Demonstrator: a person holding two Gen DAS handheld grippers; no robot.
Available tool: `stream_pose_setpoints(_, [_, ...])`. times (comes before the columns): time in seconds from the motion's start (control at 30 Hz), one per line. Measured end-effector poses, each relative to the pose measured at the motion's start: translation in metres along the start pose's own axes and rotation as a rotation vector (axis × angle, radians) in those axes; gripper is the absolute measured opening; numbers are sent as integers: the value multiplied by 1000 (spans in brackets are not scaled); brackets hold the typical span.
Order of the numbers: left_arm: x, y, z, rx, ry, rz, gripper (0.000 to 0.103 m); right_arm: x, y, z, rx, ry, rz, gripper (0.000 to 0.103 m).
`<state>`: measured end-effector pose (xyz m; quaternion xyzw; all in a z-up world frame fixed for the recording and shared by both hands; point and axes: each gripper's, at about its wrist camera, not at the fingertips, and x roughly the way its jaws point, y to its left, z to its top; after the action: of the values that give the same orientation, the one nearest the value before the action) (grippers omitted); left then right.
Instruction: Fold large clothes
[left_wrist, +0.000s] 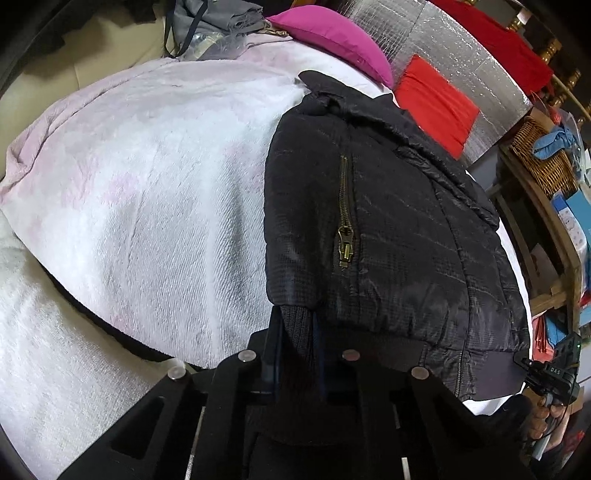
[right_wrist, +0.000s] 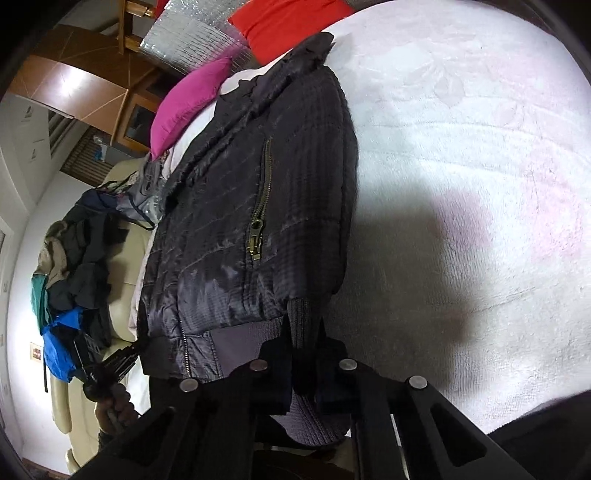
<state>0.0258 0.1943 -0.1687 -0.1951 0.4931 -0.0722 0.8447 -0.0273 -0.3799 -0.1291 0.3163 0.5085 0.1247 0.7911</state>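
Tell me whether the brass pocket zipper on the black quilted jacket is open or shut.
Shut: the brass pocket zipper on the black quilted jacket shows meshed teeth.

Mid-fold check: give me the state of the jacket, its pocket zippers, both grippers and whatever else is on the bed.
black jacket: flat on the white blanket, sleeves folded in.
pocket zipper: zipped shut.
left gripper: shut on a ribbed cuff.
right gripper: shut on the other ribbed cuff.
magenta pillow: lying by the collar.
red pillow: against the silver sheet.
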Motion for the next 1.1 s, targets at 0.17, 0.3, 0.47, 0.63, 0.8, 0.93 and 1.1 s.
stream_pose_setpoints(0.17, [-2, 1, -1, -30, 0, -8, 28, -5, -5, -4, 35, -22, 40, 33])
stream_pose_setpoints(0.3, [-4, 3, -3, -27, -11, -14, 34, -12, -3, -7, 26, -38, 38, 70])
stream_pose_setpoints(0.47, [7, 1, -4, -21, 18, -10, 33, -3, -1, -4, 19, -7, 37, 46])
stream_pose_setpoints(0.63, [4, 0, -2, -3, 18, -8, 13, 3, -2, -3, 14, 14, -11, 9])
stream_pose_setpoints(0.8, [-14, -16, 2, 46, -29, 24, 10, -15, 11, -1, -33, -25, 20, 8])
stream_pose_setpoints(0.93, [-24, -26, 6, 81, -51, 44, 10, -21, 11, 2, -37, -33, 40, 8])
stream_pose_setpoints(1.1, [-26, -30, 7, 90, -58, 55, 10, -22, 5, -1, -15, -37, 69, 8])
